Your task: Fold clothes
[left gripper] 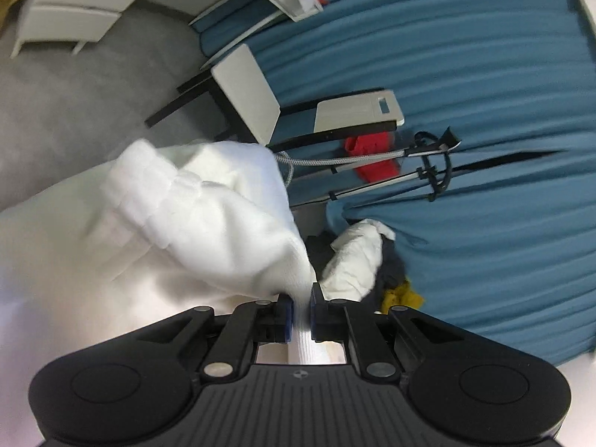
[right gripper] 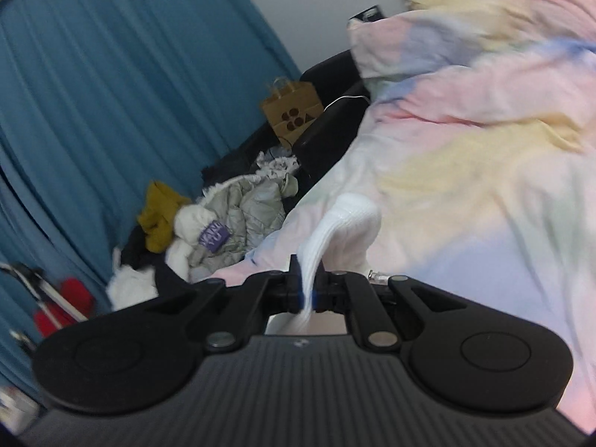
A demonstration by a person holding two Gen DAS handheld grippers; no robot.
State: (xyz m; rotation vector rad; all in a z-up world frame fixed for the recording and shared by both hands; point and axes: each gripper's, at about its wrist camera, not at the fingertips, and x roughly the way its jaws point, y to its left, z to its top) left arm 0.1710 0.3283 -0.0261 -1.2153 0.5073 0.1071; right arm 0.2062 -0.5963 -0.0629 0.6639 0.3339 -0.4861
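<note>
Left gripper [left gripper: 301, 307] and right gripper [right gripper: 307, 290] are each pinching the white knitted garment [left gripper: 208, 216]; at 10 o'clock, a purple label [right gripper: 213, 237] is reading illegibly.

My left wrist camera sits right behind my left gripper [left gripper: 301, 307], looking forward along the fingers, rolled hard sideways: the grey floor [left gripper: 93, 111] fills the upper left, the blue curtain [left gripper: 484, 74] the right. The white garment [left gripper: 208, 216] bunches up close against the lens. A chair [left gripper: 260, 89] stands farther off.

My right wrist camera looks out over my right gripper [right gripper: 307, 290], also from very close, tilted, facing the pastel bedding [right gripper: 484, 149] on the right and the curtain [right gripper: 111, 74] on the left.

Both views share the curtain, the white garment [right gripper: 350, 223], and the clothes pile [left gripper: 357, 260] [right gripper: 223, 219] beside the bed.
</note>
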